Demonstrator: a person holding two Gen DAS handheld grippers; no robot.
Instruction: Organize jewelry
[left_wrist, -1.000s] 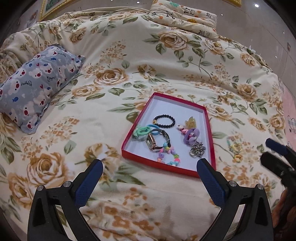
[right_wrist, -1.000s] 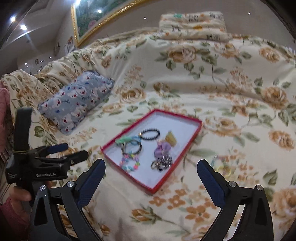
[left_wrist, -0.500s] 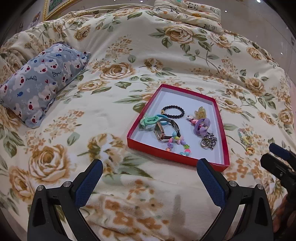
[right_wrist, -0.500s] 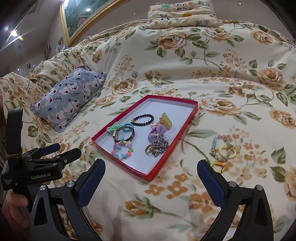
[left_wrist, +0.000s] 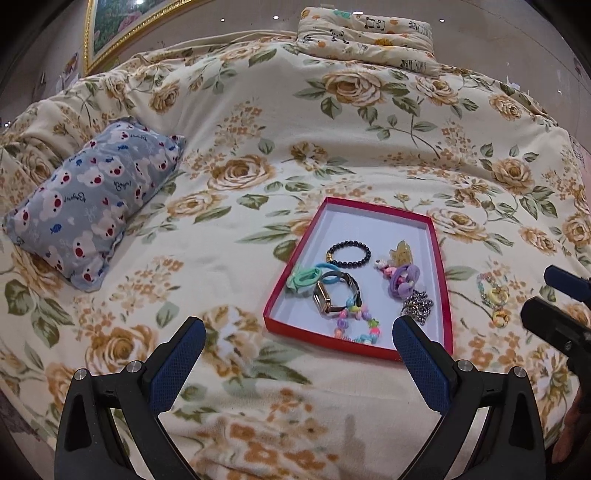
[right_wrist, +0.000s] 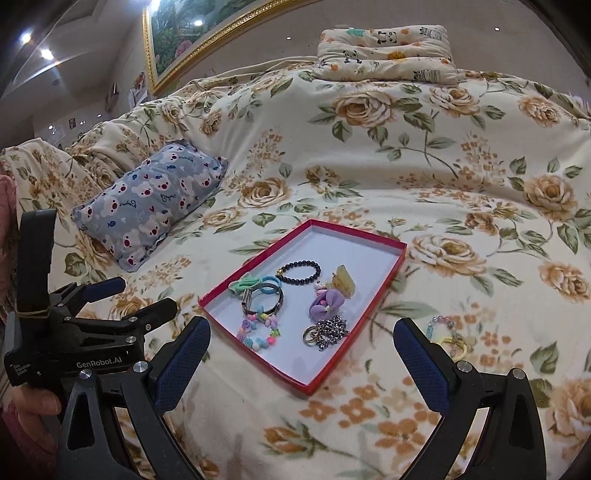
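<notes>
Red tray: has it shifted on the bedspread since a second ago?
No. The red tray sits by the same printed rose; only the camera moved.

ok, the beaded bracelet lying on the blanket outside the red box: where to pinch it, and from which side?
Right gripper, jaws open, from above. The bracelet lies flat on the blanket, right of the red box, partly hidden by the finger and overlapping a yellow ring. Pinch across the bare far arc, one finger inside the loop, probably pressing into the soft blanket.

red tray (left_wrist: 446, 280), floral blanket (left_wrist: 258, 110), blue-grey bear-print pillow (left_wrist: 92, 206)
</notes>
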